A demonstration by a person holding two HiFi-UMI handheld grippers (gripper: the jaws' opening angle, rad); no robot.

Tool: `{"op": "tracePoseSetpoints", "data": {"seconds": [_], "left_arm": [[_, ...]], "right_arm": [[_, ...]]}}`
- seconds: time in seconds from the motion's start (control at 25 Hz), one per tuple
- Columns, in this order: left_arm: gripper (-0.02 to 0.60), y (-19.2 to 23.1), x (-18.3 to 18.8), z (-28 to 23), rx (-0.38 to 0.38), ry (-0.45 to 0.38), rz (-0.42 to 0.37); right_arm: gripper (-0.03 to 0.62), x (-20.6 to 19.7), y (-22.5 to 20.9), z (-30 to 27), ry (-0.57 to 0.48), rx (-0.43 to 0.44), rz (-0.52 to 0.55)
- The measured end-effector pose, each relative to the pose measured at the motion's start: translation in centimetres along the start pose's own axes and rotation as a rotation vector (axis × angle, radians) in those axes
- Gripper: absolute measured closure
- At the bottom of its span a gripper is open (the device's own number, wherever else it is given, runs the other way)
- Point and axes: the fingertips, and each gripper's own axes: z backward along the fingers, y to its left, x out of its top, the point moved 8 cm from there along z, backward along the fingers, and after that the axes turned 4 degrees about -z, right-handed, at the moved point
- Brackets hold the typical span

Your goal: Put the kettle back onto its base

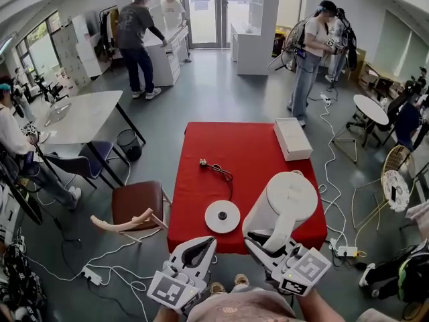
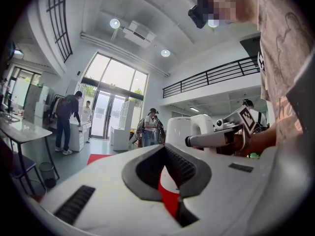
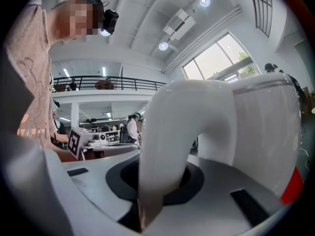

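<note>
Right gripper (image 1: 261, 242) is clamped on the handle of the kettle (image 1: 285, 203), which is held just ahead of it over the near edge of the table (image 1: 201, 146). The base (image 1: 222, 217) lies to this gripper's left and slightly forward. The left gripper (image 1: 199, 247), closed and empty, is nearer the base.

A tall, open lab hall set up as a shared workspace

Glass entrance doors (image 1: 202, 12) and big windows (image 2: 114, 75) light a grey floor (image 1: 214, 92) beneath a high ceiling with round lights (image 2: 114, 23) and a railed mezzanine (image 2: 211, 76). White counters (image 1: 167, 56), a red-covered table (image 1: 201, 206), loose chairs (image 1: 137, 203), trailing cables (image 1: 333, 159) with power strips (image 1: 92, 275), and people wearing equipment rigs (image 1: 310, 52) mark it as a working lab, not a home.
</note>
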Motion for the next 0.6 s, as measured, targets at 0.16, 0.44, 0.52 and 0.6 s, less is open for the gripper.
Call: {"op": "tracePoseSetpoints", "data": {"seconds": [0.16,0.44,0.52,0.6], "left_arm": [[0.584,0.0,-0.1,-0.2,0.009,0.048,0.036],[0.584,0.2,-0.3,-0.2,0.053,0.049,0.038],[0.584,0.5,-0.4,-0.1,0.063,0.051,0.040],[0.584,0.8,-0.4,-0.1,0.073,0.055,0.044]], "right_arm": [[0.523,0.0,-0.7,-1.4,0.015,0.037,0.018],[0.523,-0.2,-1.9,-4.5,0.048,0.112,0.035],[0.523,-0.5,-2.7,-5.8,0.054,0.122,0.028],[0.523,-0.8,-3.7,-7.2,0.056,0.126,0.022]]}}
